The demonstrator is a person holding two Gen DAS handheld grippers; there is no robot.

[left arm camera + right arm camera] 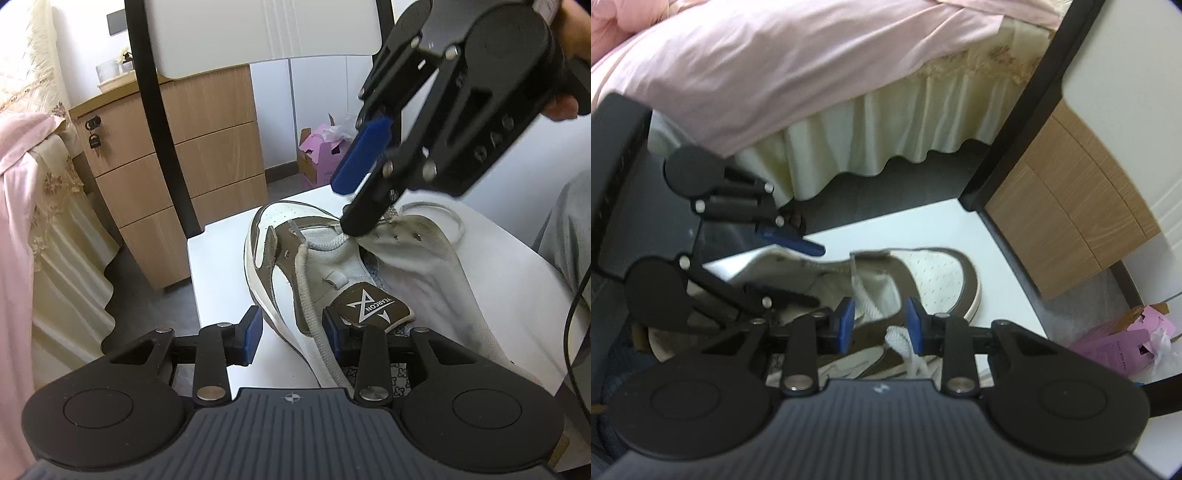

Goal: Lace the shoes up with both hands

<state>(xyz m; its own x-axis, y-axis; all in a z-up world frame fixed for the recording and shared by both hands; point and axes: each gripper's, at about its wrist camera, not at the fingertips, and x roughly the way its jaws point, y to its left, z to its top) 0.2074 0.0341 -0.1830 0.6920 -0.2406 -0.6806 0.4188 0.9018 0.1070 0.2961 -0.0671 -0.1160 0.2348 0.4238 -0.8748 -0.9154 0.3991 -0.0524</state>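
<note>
You are early in the lacing: the shoe (314, 266) lies on its side near the far edge of the white table (498, 295), toe toward the far left corner, and only the lowest eyelets near the toe seem to carry the lace (306, 280); the row of holes along the raised white flap stands empty, so most of the threading and the final tie are left. Your left gripper (291, 332) has its jaws parted, straddling the shoe's side near the tongue label; one loose strand of lace runs down just beside its right pad, but the pads do not press on it. Your right gripper (879, 325) is also released, jaws apart, with a white stretch of lace lying between them, untouched as far as the blurred right wrist view lets you judge. From the left wrist view, that right gripper reaches down from the upper right, its lower fingertip at the first crossing of the lace by the eyelet flap.
</note>
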